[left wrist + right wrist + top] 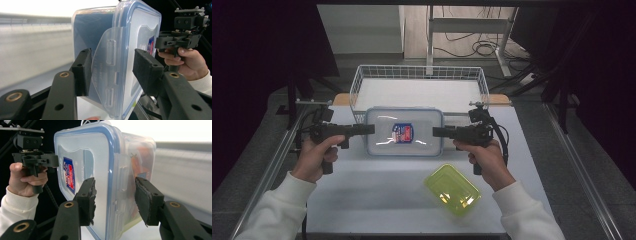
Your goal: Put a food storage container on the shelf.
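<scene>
A clear plastic box point(404, 131) with a blue-rimmed lid and a red and blue label is held between both grippers, above the white table point(377, 200) and just in front of the wire basket. My left gripper point(369, 130) clamps its left end and my right gripper point(437, 131) clamps its right end. In the left gripper view the box point(117, 50) stands on edge, and the left gripper point(113, 70) has one pad on the lid and one on the base. In the right gripper view the right gripper point(117, 197) grips the box point(100, 165) the same way; something orange shows inside.
A white wire basket point(419, 75) stands at the table's far edge, behind the box. A yellow-green see-through container point(453, 189) lies near the front right of the table. Metal rails run along both table sides.
</scene>
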Action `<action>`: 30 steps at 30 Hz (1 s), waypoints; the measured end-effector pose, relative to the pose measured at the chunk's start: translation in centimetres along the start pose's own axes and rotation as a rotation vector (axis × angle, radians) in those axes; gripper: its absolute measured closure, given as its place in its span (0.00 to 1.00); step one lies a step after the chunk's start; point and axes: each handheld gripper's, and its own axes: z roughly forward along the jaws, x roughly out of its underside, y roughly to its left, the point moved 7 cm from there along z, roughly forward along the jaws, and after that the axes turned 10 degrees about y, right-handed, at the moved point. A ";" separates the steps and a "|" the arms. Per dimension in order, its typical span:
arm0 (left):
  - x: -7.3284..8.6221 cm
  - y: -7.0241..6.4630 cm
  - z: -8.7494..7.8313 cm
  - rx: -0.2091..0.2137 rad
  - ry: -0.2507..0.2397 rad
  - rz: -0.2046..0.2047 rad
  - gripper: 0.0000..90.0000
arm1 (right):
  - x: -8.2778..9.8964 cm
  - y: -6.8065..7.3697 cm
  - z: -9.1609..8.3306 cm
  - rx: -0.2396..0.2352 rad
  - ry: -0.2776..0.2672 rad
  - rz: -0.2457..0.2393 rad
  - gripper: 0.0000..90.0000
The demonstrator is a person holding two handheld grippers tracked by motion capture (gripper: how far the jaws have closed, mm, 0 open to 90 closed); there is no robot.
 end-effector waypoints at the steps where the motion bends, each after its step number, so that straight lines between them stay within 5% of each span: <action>1: -0.4 -0.1 0.0 0.000 -0.001 0.004 0.56 | -0.3 -0.1 -0.2 0.000 -0.004 0.000 0.58; 30: -9.3 -0.4 1.9 0.006 -0.004 0.043 0.56 | -7.4 -3.1 -3.4 0.005 -0.042 0.007 0.59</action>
